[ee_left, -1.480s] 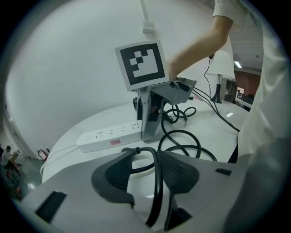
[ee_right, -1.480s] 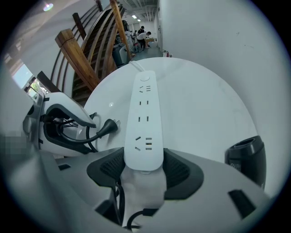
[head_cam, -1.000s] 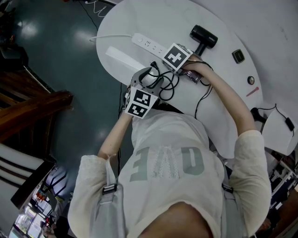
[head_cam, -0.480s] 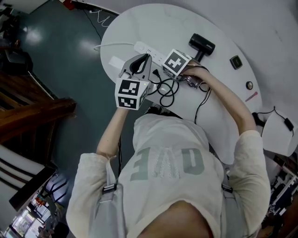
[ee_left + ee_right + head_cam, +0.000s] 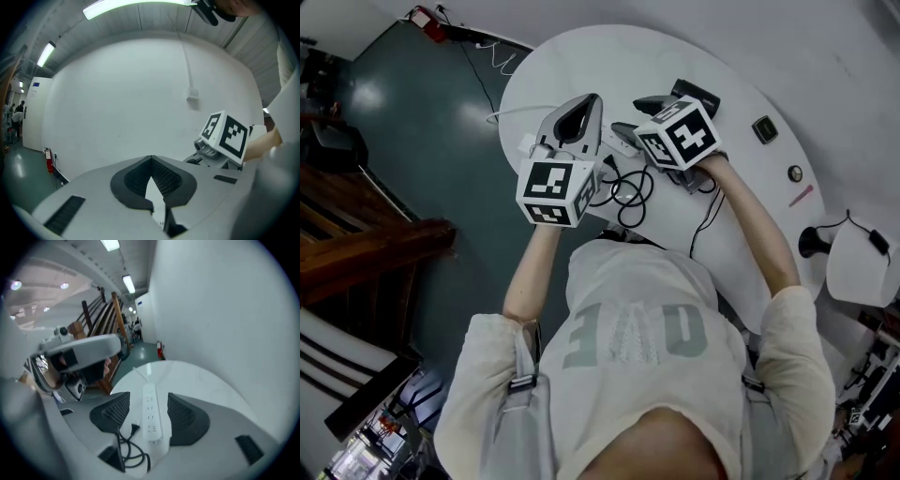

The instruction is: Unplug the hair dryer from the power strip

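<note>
The white power strip (image 5: 151,416) lies flat on the round white table (image 5: 609,56). The black plug (image 5: 135,428) lies loose beside the strip, in none of its sockets, and its black cord (image 5: 628,187) is coiled near the table's front edge. The black hair dryer (image 5: 701,94) is half hidden behind my right gripper's marker cube. My right gripper (image 5: 148,399) hangs above the strip, open and empty. My left gripper (image 5: 151,159) is lifted high, points about level, and is shut on nothing; it also shows in the head view (image 5: 592,101).
A small black square object (image 5: 761,129), a round knob (image 5: 794,172) and a red pen (image 5: 802,195) lie on the table's right part. A white stand (image 5: 855,267) is beyond the right rim. Wooden stairs (image 5: 366,244) stand at the left over dark floor.
Both grippers have risen off the table, the left first, then the right. The left jaws went from open to shut. The cord and strip stay on the table.
</note>
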A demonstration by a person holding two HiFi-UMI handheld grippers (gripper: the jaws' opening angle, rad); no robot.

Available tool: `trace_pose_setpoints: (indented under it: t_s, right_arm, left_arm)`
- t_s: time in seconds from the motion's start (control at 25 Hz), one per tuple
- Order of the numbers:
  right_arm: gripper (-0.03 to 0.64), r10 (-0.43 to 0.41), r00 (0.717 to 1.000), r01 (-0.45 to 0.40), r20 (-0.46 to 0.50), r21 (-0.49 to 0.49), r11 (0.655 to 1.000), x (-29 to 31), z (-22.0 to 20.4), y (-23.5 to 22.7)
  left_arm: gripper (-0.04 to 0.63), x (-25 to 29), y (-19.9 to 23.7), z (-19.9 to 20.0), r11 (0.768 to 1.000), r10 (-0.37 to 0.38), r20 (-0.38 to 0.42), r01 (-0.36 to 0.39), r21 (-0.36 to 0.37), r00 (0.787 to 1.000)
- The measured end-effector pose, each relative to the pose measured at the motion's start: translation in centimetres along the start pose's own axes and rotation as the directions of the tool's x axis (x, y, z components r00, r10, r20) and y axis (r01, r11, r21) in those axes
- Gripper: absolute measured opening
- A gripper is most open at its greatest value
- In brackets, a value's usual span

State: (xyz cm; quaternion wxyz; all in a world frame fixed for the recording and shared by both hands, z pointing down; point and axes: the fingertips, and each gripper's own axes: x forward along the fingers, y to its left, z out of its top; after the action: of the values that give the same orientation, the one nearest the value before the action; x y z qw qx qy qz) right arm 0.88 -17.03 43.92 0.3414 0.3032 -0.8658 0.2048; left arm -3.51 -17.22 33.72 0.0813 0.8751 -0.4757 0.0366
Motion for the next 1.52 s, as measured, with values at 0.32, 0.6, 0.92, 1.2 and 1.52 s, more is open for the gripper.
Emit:
trace_pose_setpoints:
  t_s: [0.32,0.6,0.92,1.2,1.52]
  right_arm:
    - [0.075,-0.336,0.717,0.301,0.61,0.163,0.939,-15.9,10.0,-0.7]
    - [0.025,-0.517,0.45,0.506,0.728,0.27,0.819,-23.4,8.0,1.4]
    - [0.02,-0.547,0.438,0.473,0.714,0.334,0.815,-23.5,5.2,1.6]
    - [0.02,-0.549,0.429,0.503,0.717,0.315,0.805,-24.0,5.3,1.7]
    - [0.02,-0.532,0.446,0.516,0.719,0.279,0.81,-23.5,5.9,2.0]
  left_arm:
    - [0.012,-0.8,-2.3,7.4,0.998,0.018,0.144,-0.026,0.058,0.989]
    - [0.012,-2.4,-5.0,11.8,0.988,0.024,0.236,-0.058,0.14,0.971]
    - [0.012,-2.3,-7.3,10.8,0.987,-0.044,0.23,0.007,0.16,0.972]
    - [0.012,-2.4,-7.8,10.9,0.985,-0.051,0.232,0.01,0.174,0.971]
    - [0.012,-2.7,-7.4,11.2,0.985,-0.048,0.243,0.005,0.173,0.969]
